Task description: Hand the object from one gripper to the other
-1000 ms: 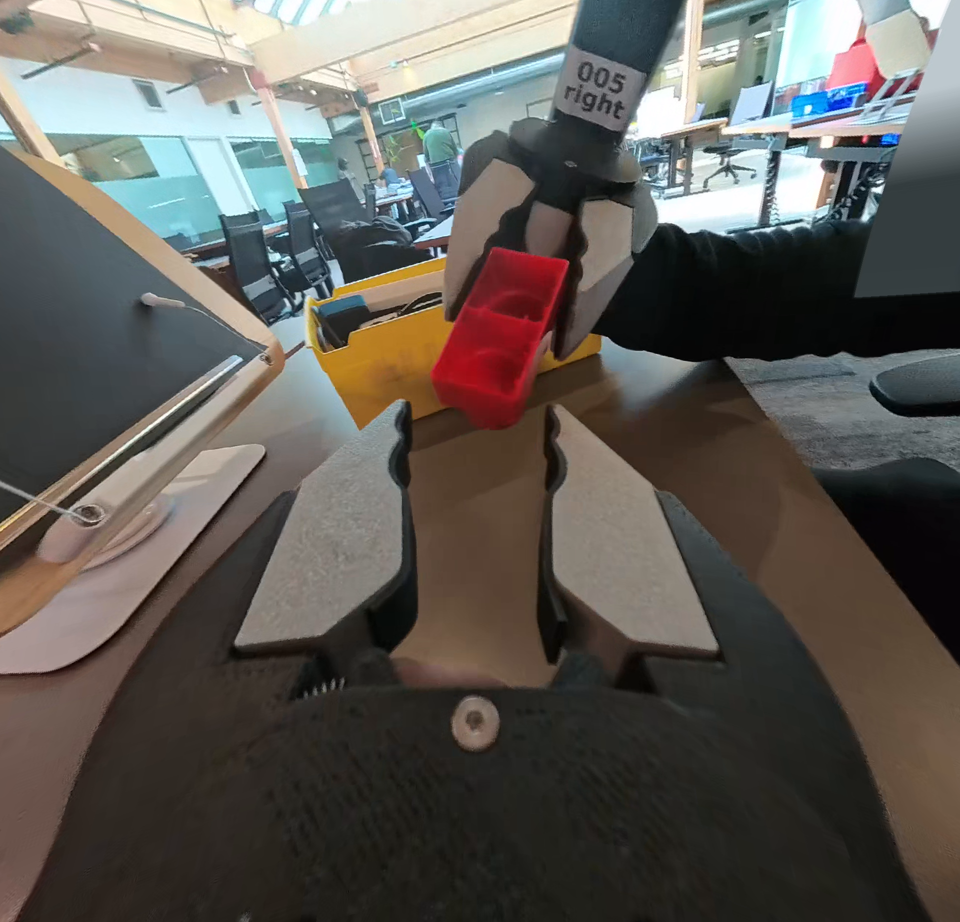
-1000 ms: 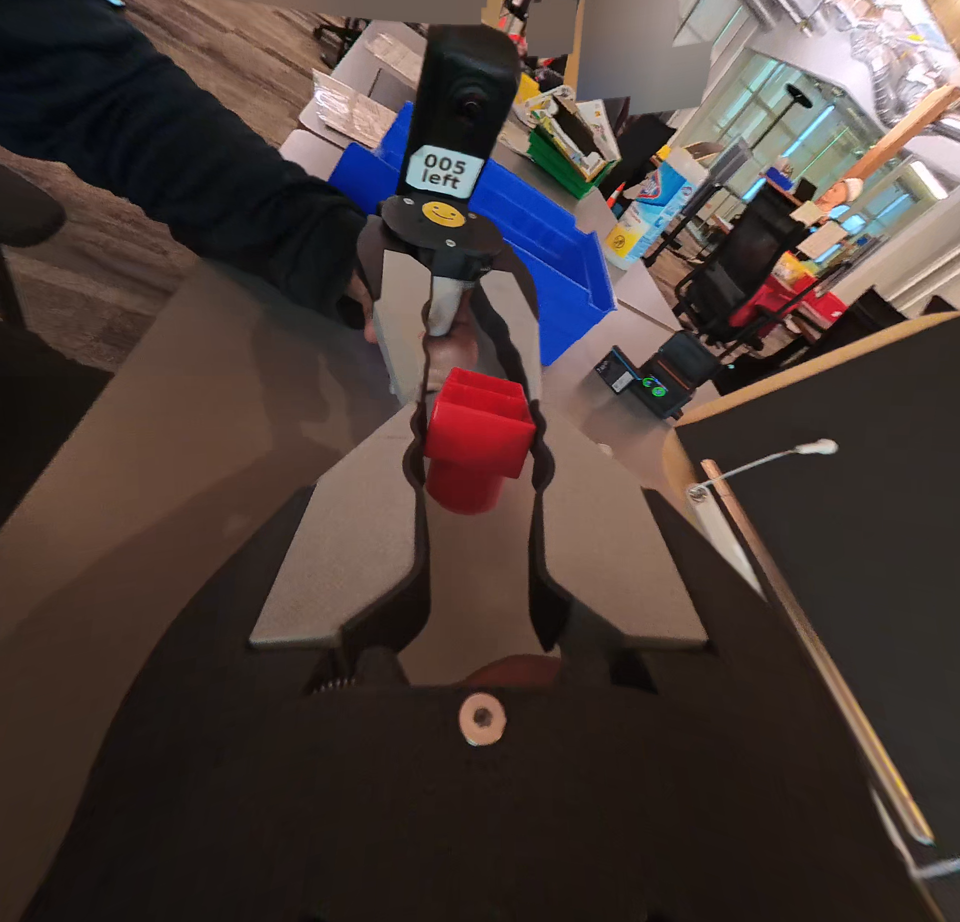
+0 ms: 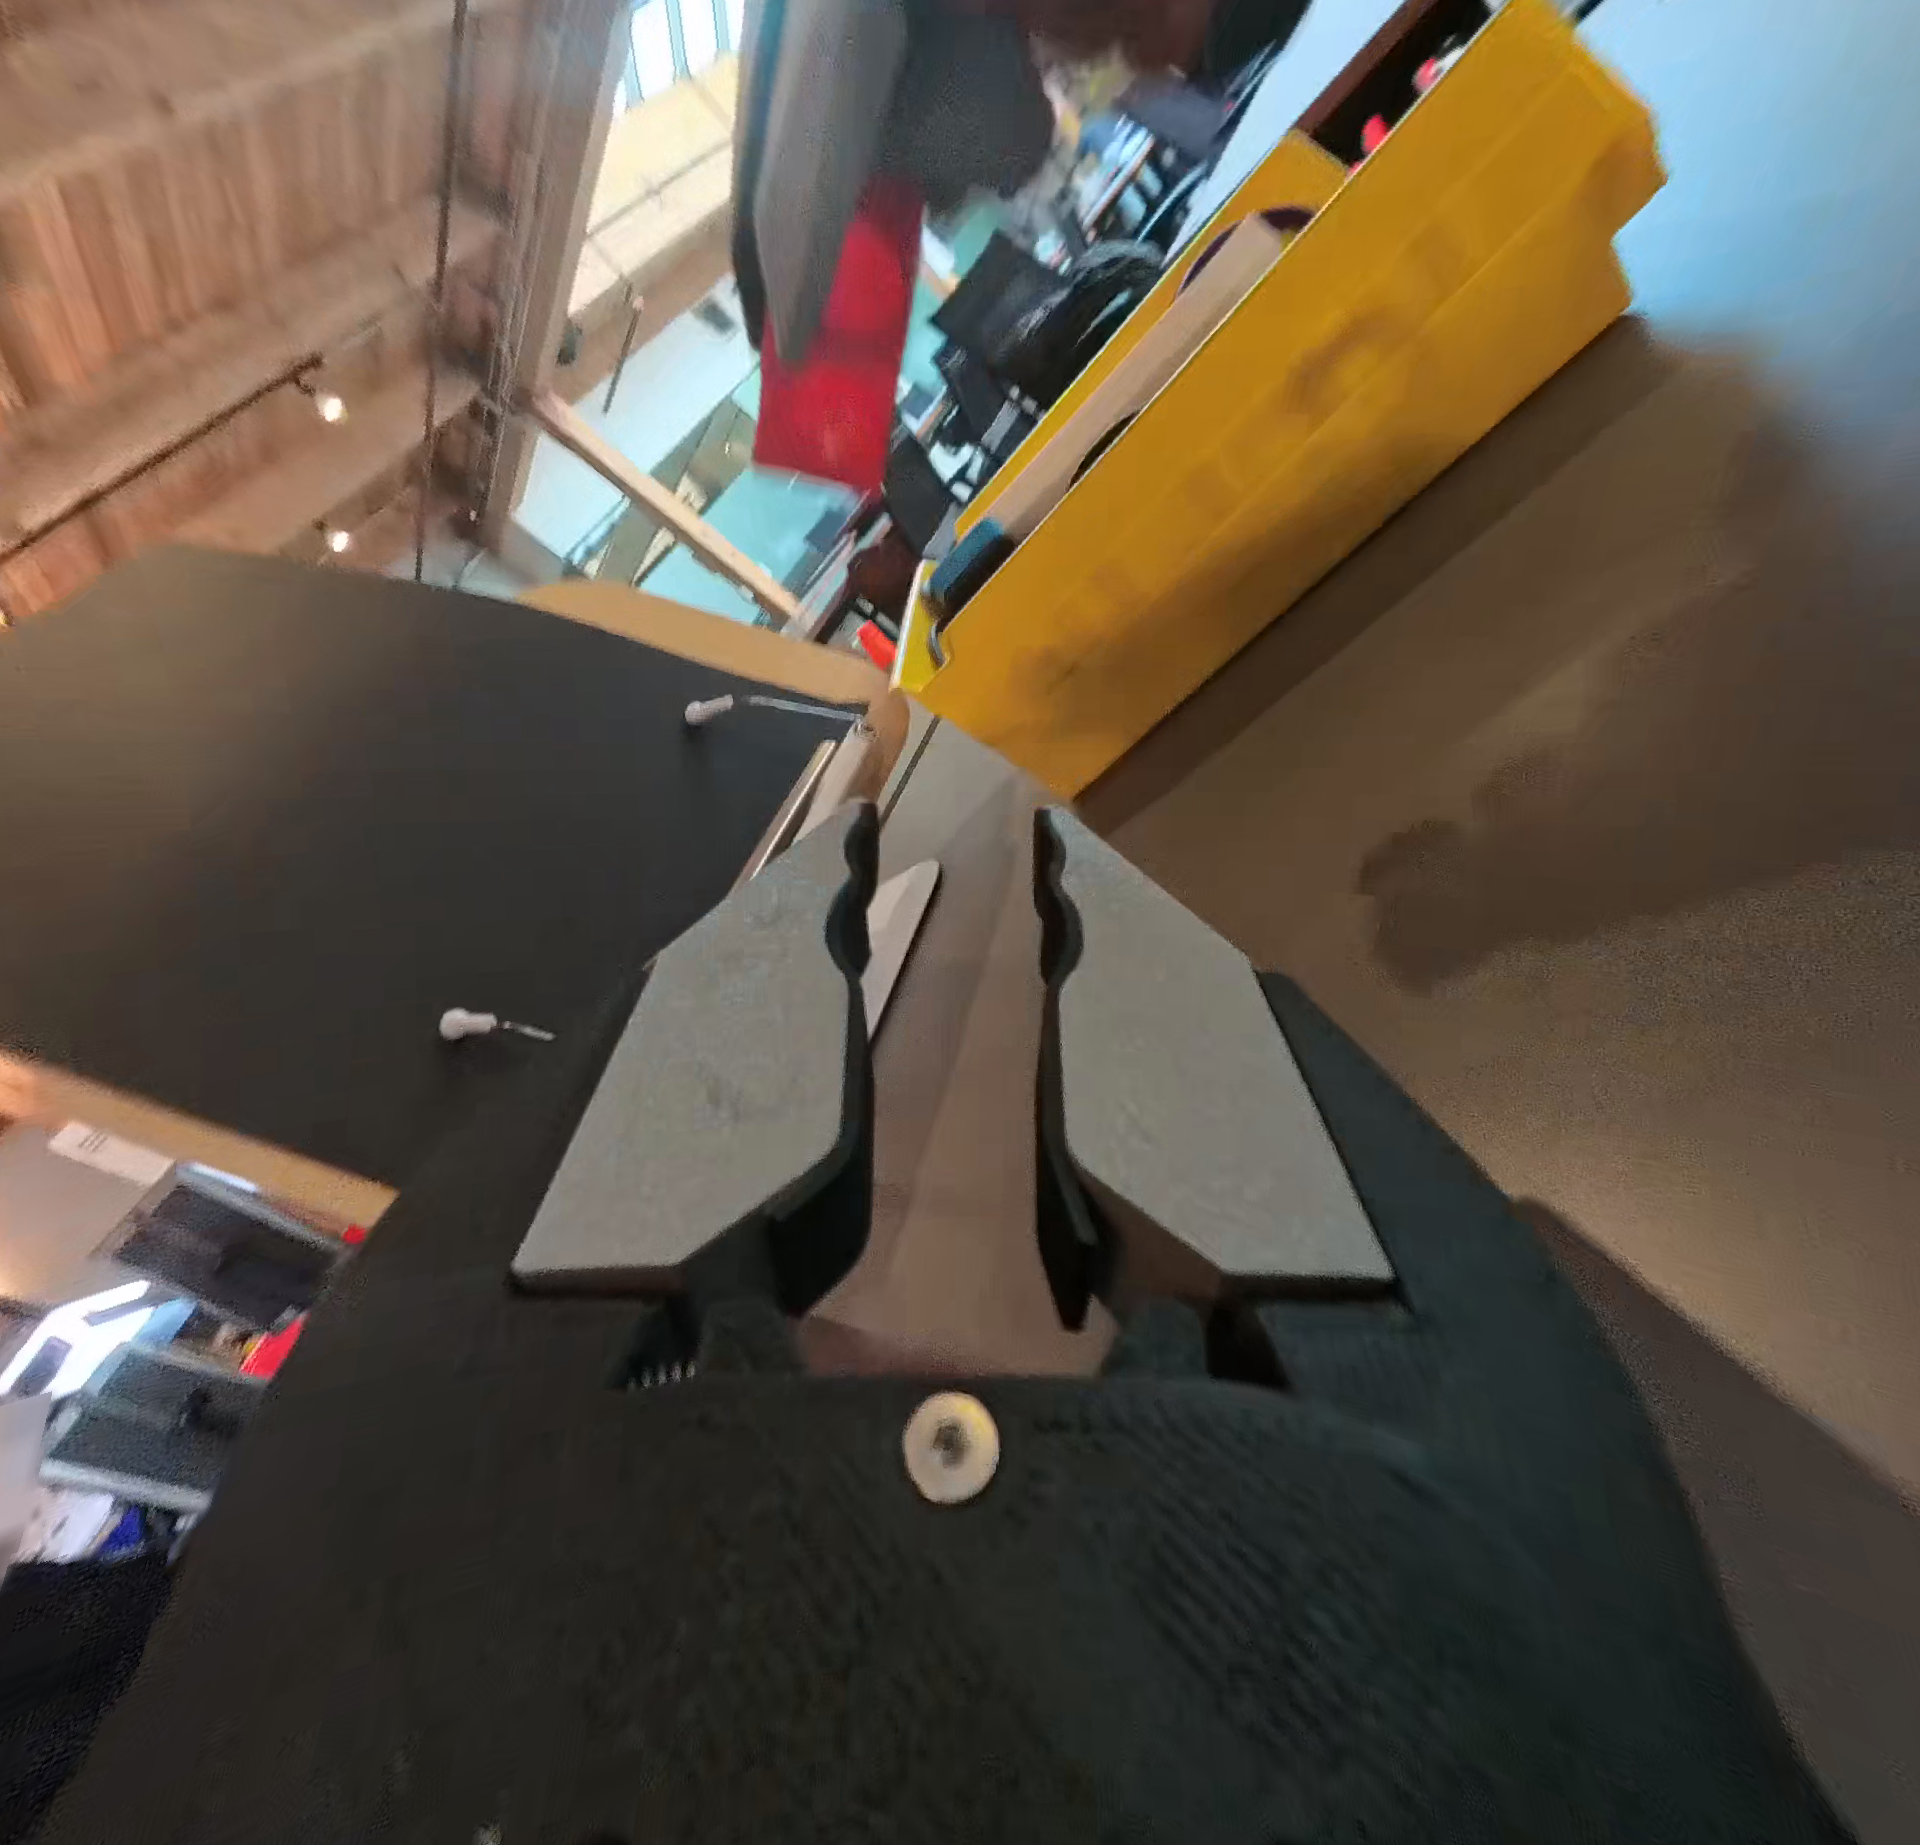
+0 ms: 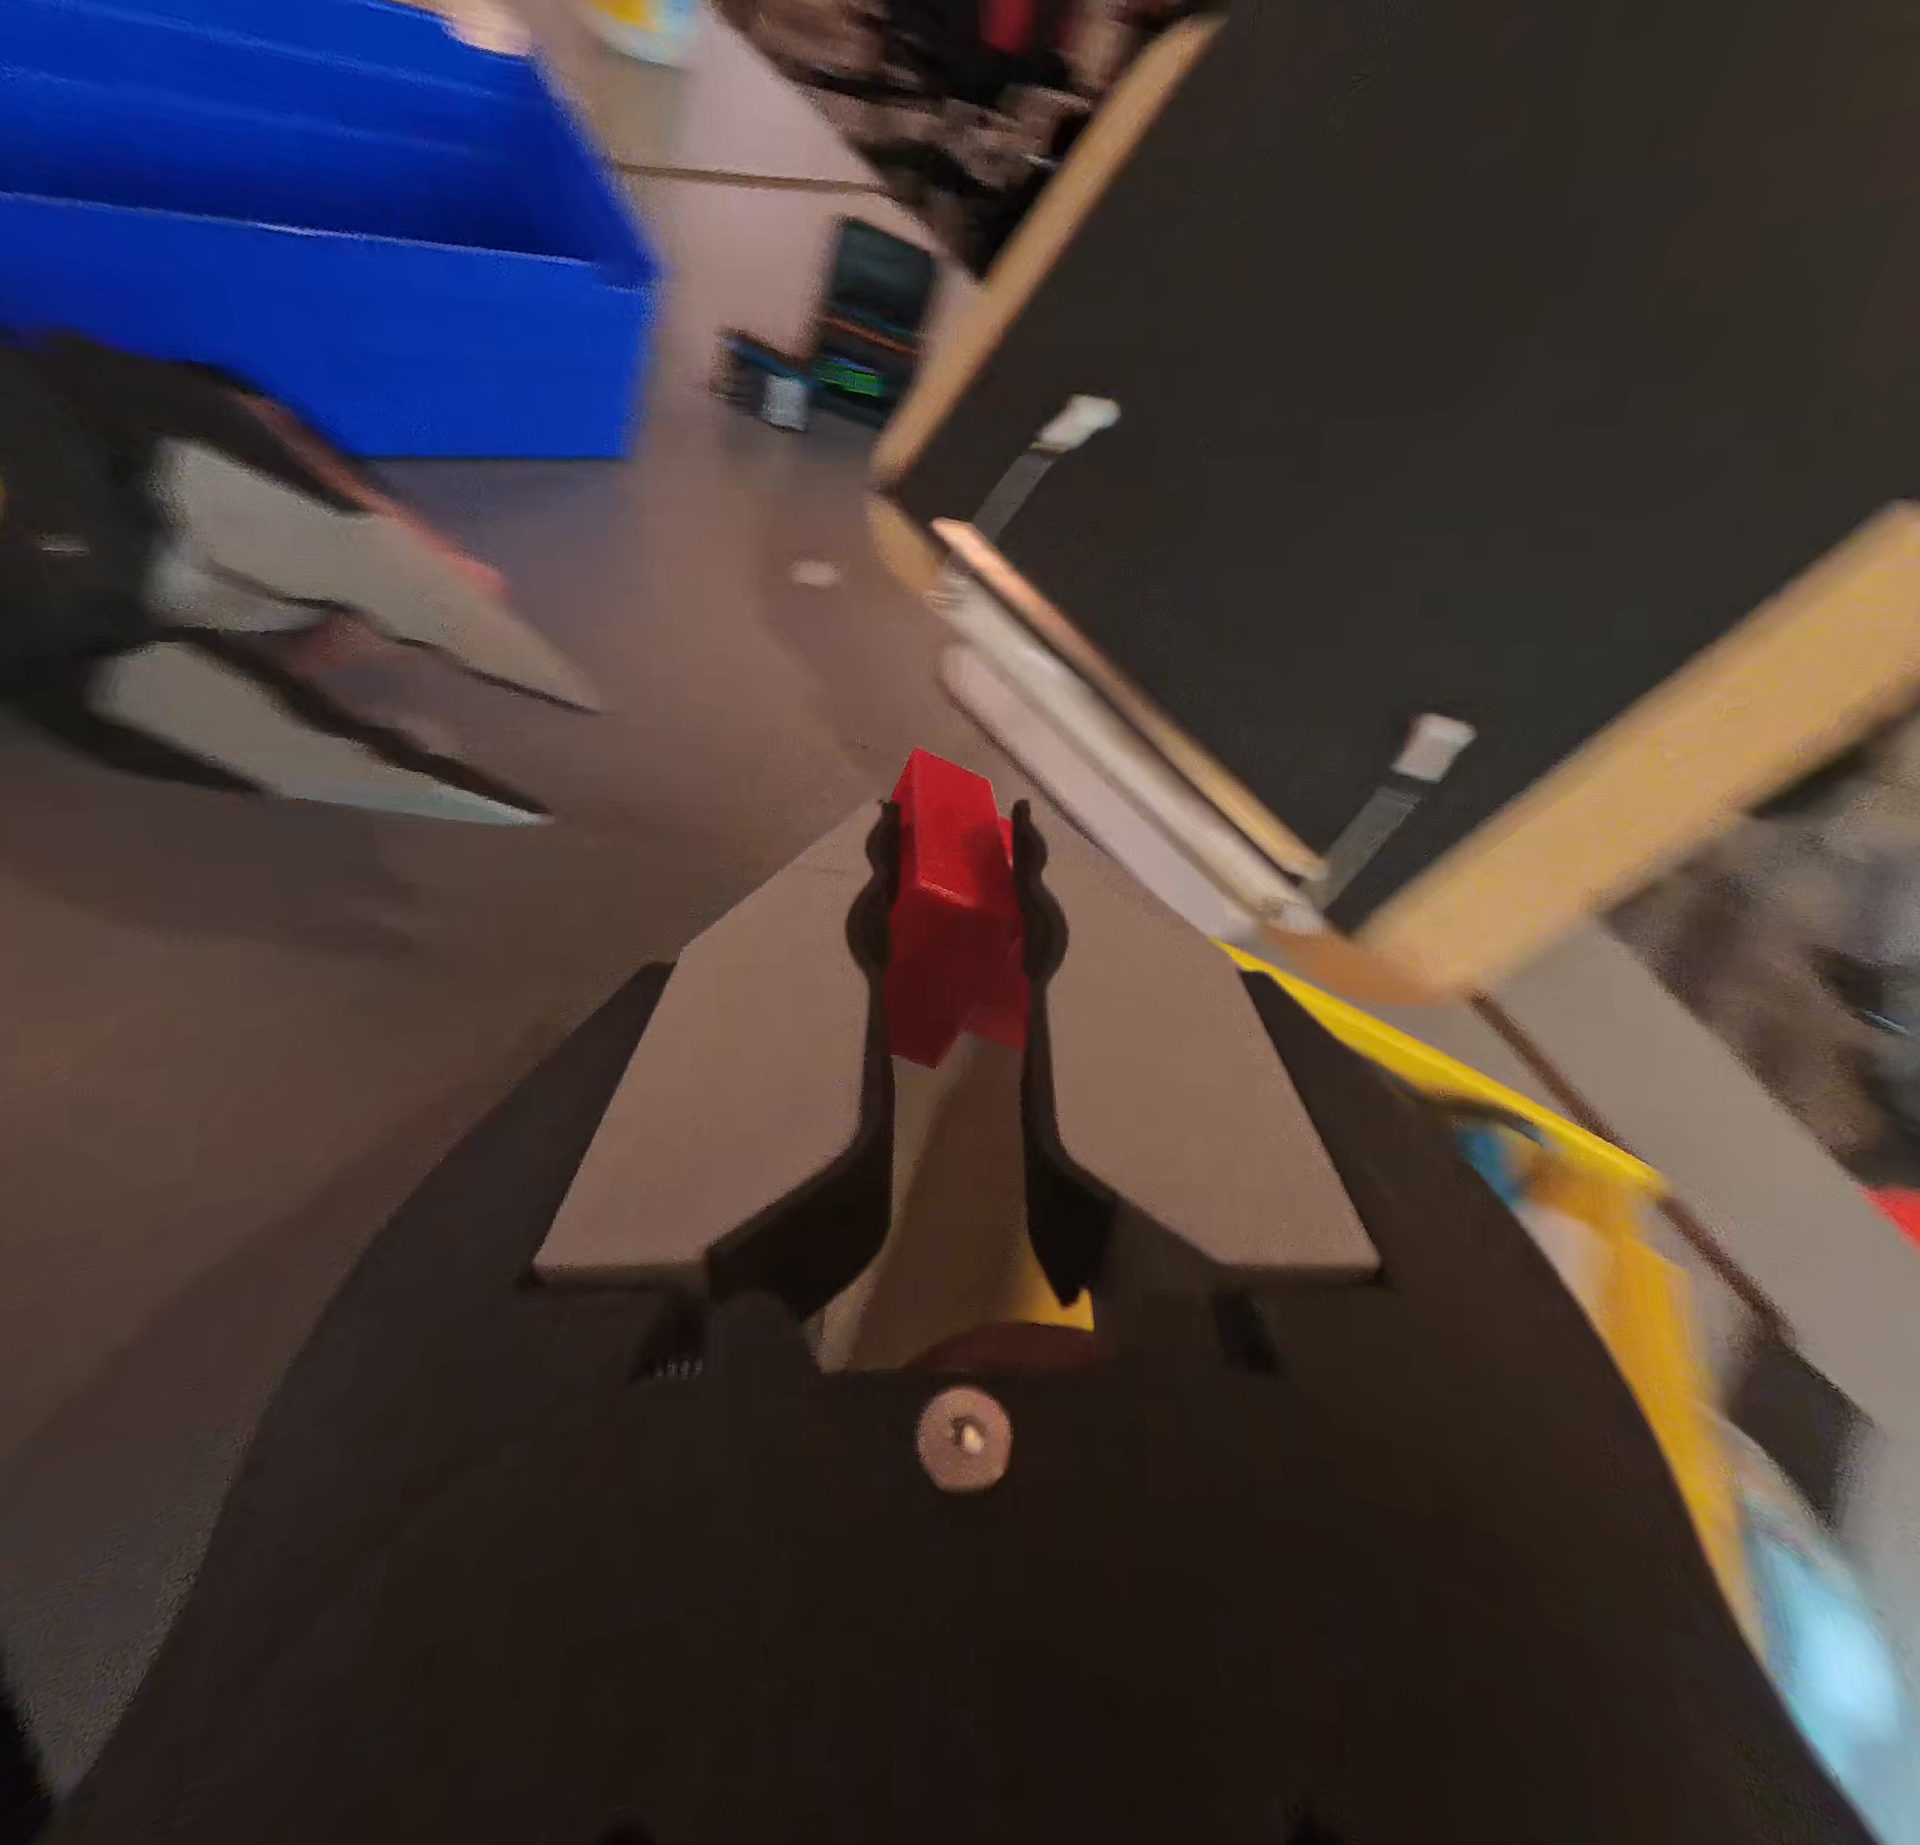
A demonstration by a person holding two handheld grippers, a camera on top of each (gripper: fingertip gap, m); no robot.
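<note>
Red two-compartment tray (image 4: 951, 912): absent from between the fingers in the left wrist view. Left gripper (image 3: 948, 855) empty, jaws parted with a clear gap, aimed along the brown tabletop (image 3: 1558, 1068) toward a yellow bin (image 3: 1299, 465); black board with a wooden edge (image 3: 312, 839) just to its left. A blurred red shape under a grey plate at the top, probably the tray in the other gripper, too smeared to confirm. Right wrist view: right gripper (image 4: 951, 819) clamped on the tray near the fingertips, tray standing clear of the table; left gripper visible far left, smeared by motion, well apart from the tray; blue bin (image 4: 312, 237) behind it. Judged step: approach before the transfer, nothing passed yet. Next move calls for bringing the two grippers back into line, sliding the open left jaws around the tray's free end, closing firmly, and only then loosening the right grip.
</note>
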